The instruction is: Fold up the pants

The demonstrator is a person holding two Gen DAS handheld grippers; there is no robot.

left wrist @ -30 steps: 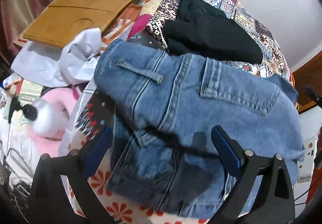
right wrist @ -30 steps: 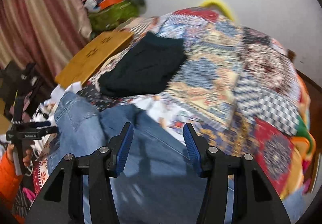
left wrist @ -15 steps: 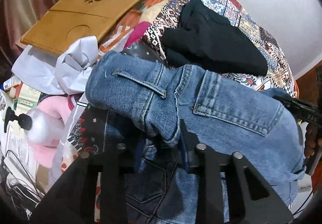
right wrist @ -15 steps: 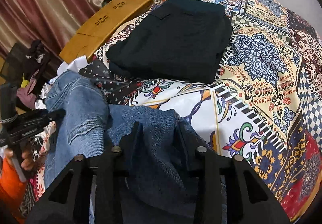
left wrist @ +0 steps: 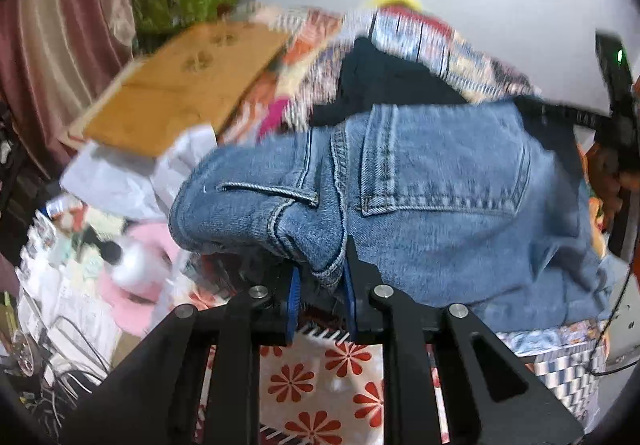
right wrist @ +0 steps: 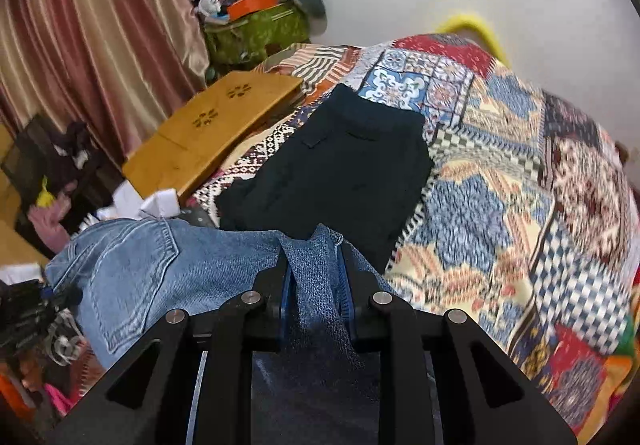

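Blue jeans (left wrist: 440, 201) hang lifted off the bed, back pocket and belt loop facing the left wrist view. My left gripper (left wrist: 320, 279) has a fold of the waistband between its blue pads, and its jaws are still closing on it. In the right wrist view the jeans (right wrist: 132, 269) stretch to the left. My right gripper (right wrist: 316, 273) pinches a bunched strip of denim, its jaws also still closing. The right gripper and the hand holding it (left wrist: 612, 173) show blurred at the right edge of the left view.
Black folded pants (right wrist: 340, 169) lie on the patchwork quilt (right wrist: 520, 205) just beyond the jeans. A wooden lap table (right wrist: 208, 129) rests at the bed's left side, with white cloth (left wrist: 132, 177) and pink clutter (left wrist: 144, 277) below it. A curtain (right wrist: 80, 45) and a green bag (right wrist: 256, 33) stand behind.
Both grippers went from open over the jeans to pinching denim. The left one has lifted the waistband, and the right has moved sideways, drawing the jeans taut between them.
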